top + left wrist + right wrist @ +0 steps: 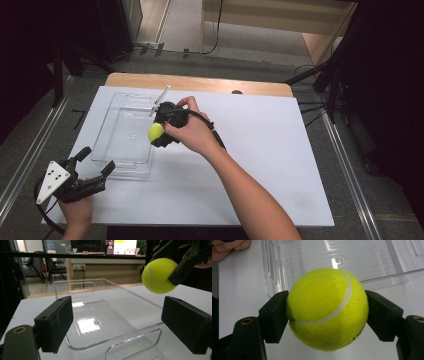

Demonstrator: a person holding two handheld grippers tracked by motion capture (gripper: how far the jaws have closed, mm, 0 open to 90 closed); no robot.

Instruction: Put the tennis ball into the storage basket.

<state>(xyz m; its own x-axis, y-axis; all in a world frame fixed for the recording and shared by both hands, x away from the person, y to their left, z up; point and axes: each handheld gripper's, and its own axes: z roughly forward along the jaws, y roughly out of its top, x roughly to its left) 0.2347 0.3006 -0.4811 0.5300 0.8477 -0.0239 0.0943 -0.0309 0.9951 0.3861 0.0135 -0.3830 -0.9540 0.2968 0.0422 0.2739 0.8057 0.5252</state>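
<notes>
At the tabletop's [260, 165] near-left corner the left hand-held gripper [95, 167] is held wide and empty, just short of the tray's [111, 122] near end. Farther right, the ball [327, 308] is clamped in the right hand-held gripper [160, 132] above the tray's right wall, the tray's long axis running away from the person.

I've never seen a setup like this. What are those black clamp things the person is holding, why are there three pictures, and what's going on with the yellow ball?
A person sits at a white table, holding a hand-operated clamping tool in each hand. One picture comes from a camera above the table; the other two come from small cameras riding on each tool, looking along its black jaws. The right tool is closed on a yellow tennis ball, holding it up at the edge of a clear plastic tray that has nothing in it. The left tool rests open at the tray's near end, gripping nothing.
</notes>
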